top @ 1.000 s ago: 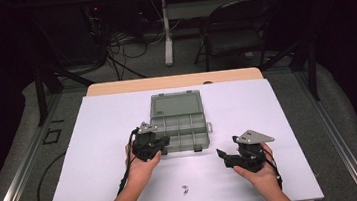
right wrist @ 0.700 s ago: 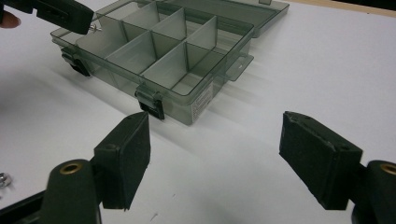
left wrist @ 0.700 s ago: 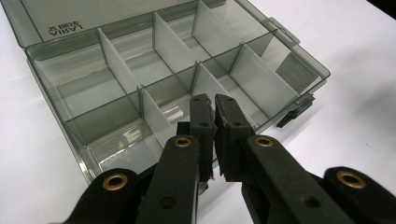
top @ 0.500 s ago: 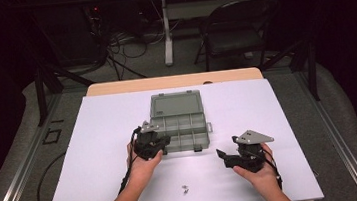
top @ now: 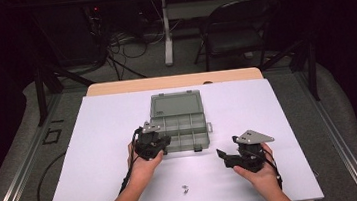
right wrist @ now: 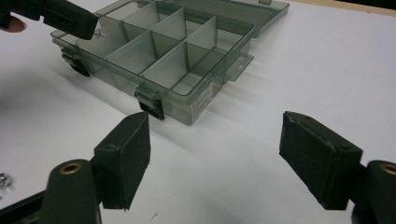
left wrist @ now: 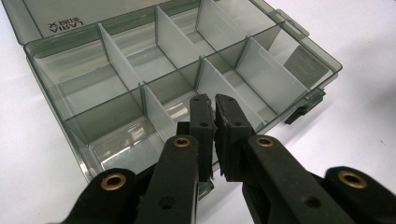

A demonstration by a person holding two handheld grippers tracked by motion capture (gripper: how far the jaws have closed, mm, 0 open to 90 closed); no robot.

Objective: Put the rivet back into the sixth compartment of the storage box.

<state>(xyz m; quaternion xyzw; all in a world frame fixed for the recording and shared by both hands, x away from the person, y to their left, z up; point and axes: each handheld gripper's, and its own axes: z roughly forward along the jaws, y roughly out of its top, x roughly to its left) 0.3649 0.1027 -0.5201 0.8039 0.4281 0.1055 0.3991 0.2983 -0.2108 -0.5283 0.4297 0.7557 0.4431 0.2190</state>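
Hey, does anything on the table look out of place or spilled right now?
Nothing looks spilled or damaged. The organizer box lies open and square on the white table, its compartments looking empty. A few small screws lie loose near the front edge, apart from the box. The left tool holds a small screw over the box's near corner.

The compartment box (left wrist: 187, 79) looks like smoky, translucent plastic, glossy on its walls, with paler frosted dividers. The left gripper (left wrist: 214, 116) has matt black plastic arms with brass-coloured rivets and rough pads; a small shiny metal screw (right wrist: 99, 33) is nipped between them. The table (top: 95, 139) has a smooth, matt white top.
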